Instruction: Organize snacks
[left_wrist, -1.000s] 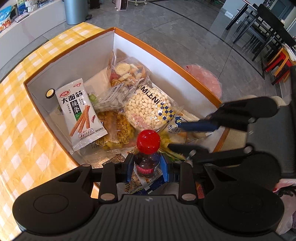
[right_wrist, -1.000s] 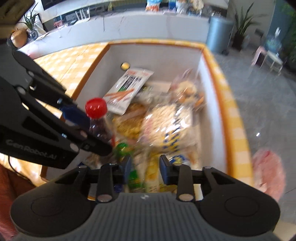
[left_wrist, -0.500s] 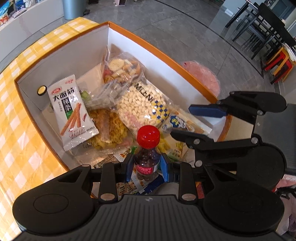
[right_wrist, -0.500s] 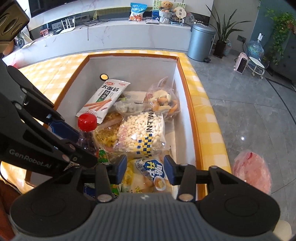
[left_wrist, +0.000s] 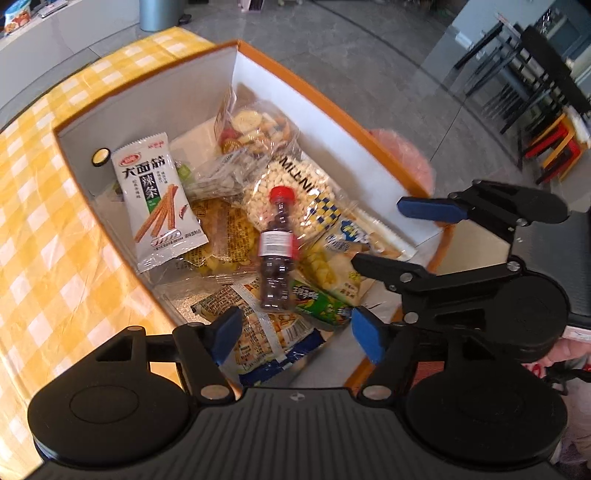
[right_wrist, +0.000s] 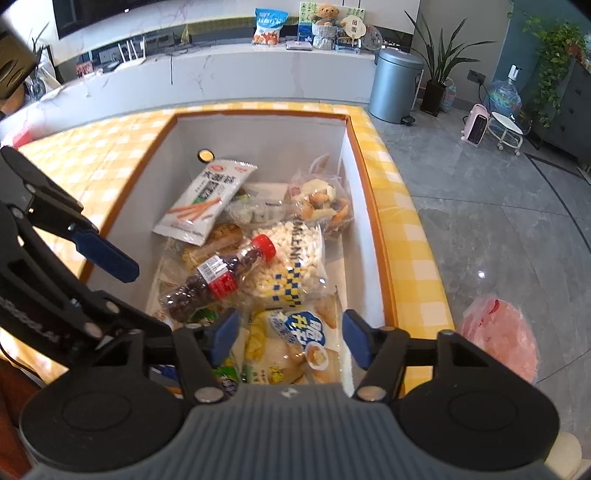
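Red-capped dark bottle (left_wrist: 277, 251), orange-rimmed white box (left_wrist: 325, 107), yellow-and-white checked tablecloth (left_wrist: 44, 236), blue-padded black tools

Both views bright, daylit; strong fisheye, straight edges bowed, corners black; floor (right_wrist: 498, 229) glossy, small glare spot at right in right view; box (left_wrist: 155, 96) inner walls part sunlit, part shaded; sun patches on tablecloth (left_wrist: 48, 206) in left view; snack packets (right_wrist: 291, 266) show sheen; centre sharp, print on packets legible; slight smear toward rims; pink bag (right_wrist: 502, 332) soft in both views; gripper bodies at bottom dark, little detail.
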